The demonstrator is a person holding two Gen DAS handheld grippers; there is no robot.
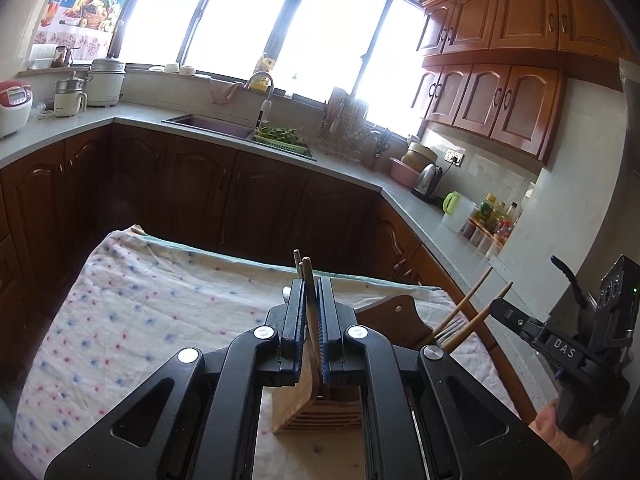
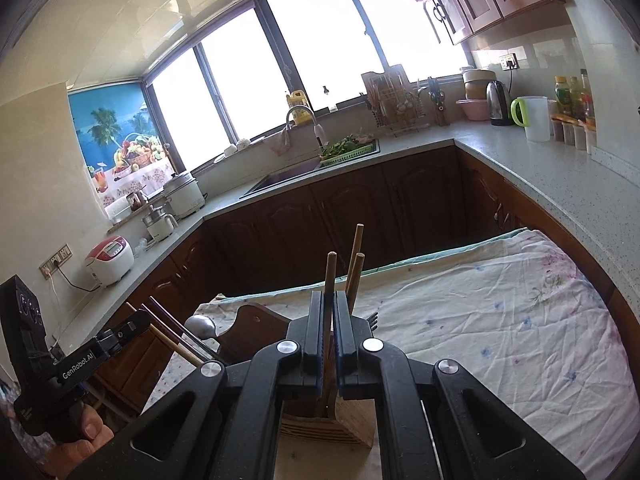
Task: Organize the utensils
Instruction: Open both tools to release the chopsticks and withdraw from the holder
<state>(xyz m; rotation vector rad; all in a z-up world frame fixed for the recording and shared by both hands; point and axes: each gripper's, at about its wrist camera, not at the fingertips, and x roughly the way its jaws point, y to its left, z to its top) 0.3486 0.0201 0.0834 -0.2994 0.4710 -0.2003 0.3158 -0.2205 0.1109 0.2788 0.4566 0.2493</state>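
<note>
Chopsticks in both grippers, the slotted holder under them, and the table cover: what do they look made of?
Chopsticks: pale matte tan sticks, likely wood or bamboo. Slotted holder: light layered grain on its cut edges, probably bamboo, unvarnished. Table cover: thin printed cloth, wrinkled and creased, likely cotton.

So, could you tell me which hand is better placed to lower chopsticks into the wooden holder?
Marginally the right gripper: its shut jaws hold a chopstick above the wooden holder's open top.

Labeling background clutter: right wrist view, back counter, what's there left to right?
Red rice cooker → white kettle → large white cooker → faucet → green basket of vegetables → dish rack → steel kettle → green-handled jug.
</note>
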